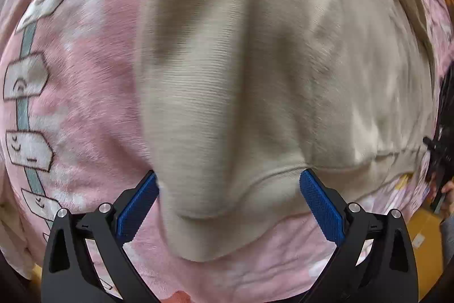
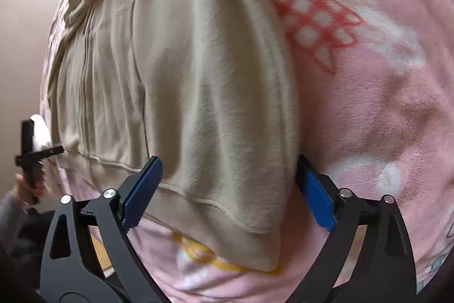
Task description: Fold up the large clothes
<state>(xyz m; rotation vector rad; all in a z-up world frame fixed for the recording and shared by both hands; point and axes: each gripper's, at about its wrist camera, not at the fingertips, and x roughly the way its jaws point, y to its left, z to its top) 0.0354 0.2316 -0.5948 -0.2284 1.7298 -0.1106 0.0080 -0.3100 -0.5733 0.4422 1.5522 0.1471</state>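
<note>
A large beige fleece garment (image 1: 255,81) lies spread on a pink printed blanket (image 1: 93,93). My left gripper (image 1: 229,178) is open, its blue pads either side of the garment's near hem corner. In the right wrist view the same garment (image 2: 181,93) fills the middle, and my right gripper (image 2: 227,169) is open with its blue pads astride the other hem corner. Neither gripper pinches the cloth. The right gripper also shows at the right edge of the left wrist view (image 1: 439,161), and the left gripper shows at the left edge of the right wrist view (image 2: 34,155).
The pink blanket (image 2: 369,104) covers the whole surface, with grey signpost prints on the left and a red dotted print (image 2: 309,16) on the right. A wall (image 2: 22,33) stands to the far left, and brown flooring (image 1: 420,232) shows past the blanket's near edge.
</note>
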